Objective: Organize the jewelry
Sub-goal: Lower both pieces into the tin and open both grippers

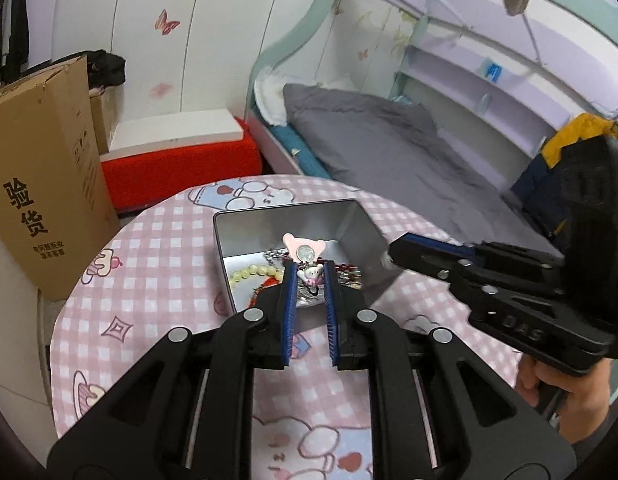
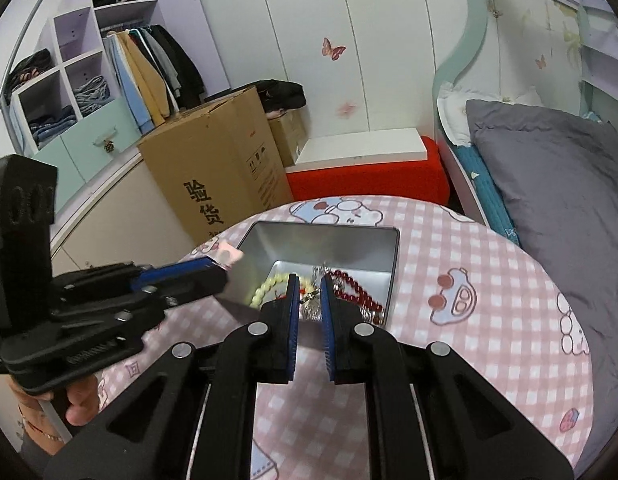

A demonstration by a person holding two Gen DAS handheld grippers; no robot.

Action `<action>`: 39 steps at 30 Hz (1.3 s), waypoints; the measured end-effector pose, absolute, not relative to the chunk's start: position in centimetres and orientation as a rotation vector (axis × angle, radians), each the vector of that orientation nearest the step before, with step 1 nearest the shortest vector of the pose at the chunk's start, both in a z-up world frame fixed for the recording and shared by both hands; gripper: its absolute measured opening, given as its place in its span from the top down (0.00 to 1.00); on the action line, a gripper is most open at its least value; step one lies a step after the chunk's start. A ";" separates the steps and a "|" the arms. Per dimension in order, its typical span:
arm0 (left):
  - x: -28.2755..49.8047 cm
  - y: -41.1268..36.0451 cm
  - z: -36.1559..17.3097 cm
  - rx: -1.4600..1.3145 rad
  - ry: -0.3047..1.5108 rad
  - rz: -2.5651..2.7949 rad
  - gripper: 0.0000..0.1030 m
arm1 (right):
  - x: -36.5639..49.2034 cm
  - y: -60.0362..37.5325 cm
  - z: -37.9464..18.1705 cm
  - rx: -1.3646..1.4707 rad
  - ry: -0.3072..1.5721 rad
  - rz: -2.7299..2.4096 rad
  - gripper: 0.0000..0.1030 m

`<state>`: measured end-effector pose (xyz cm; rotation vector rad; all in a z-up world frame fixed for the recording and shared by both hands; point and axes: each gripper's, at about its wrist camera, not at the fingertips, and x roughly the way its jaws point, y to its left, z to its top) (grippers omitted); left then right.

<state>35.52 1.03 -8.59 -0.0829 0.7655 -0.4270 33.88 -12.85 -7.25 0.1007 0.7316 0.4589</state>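
While both of my grippers hang over the open rectangular silver metal tin [image 1: 349, 232] on the pink checked cartoon tablecloth [image 1: 157, 264], my left gripper [image 1: 309, 276] has its blue-padded jaws slightly parted, and I cannot tell whether they grip the small white-and-pink bear charm [image 1: 312, 274] between them. My right gripper [image 2: 309, 292] is likewise narrowly parted above a small metal trinket [image 2: 310, 296]. Inside the tin lie a pale yellow bead bracelet [image 2: 269, 286], a dark red bead string [image 2: 359, 292] and a pink bear-eared mirror [image 1: 303, 249].

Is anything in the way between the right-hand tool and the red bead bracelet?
Nothing visible: the red bead bracelet lies uncovered in the open silver metal tin, right beside the right tool tips.
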 end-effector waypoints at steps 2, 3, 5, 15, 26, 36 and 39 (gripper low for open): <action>36.3 0.7 -9.2 -0.074 0.785 -0.416 0.87 | 34.4 -12.6 -7.4 0.097 0.745 0.461 0.91; 36.5 0.5 -9.4 -0.072 0.793 -0.413 0.87 | 34.6 -12.5 -7.6 0.094 0.749 0.457 0.91; 37.0 0.4 -10.0 -0.066 0.807 -0.407 0.87 | 34.9 -12.6 -8.1 0.093 0.763 0.456 0.91; 37.3 -0.3 -11.2 -0.034 0.835 -0.379 0.86 | 35.3 -12.9 -9.1 0.100 0.790 0.456 0.91; 37.3 -0.4 -11.0 -0.018 0.832 -0.358 0.60 | 35.8 -13.1 -9.4 0.113 0.799 0.449 0.91; 36.5 -0.1 -10.1 -0.022 0.796 -0.345 0.49 | 35.9 -13.3 -9.4 0.134 0.784 0.450 0.90; 36.2 -0.2 -9.8 -0.016 0.788 -0.335 0.48 | 35.7 -13.3 -9.2 0.134 0.771 0.451 0.88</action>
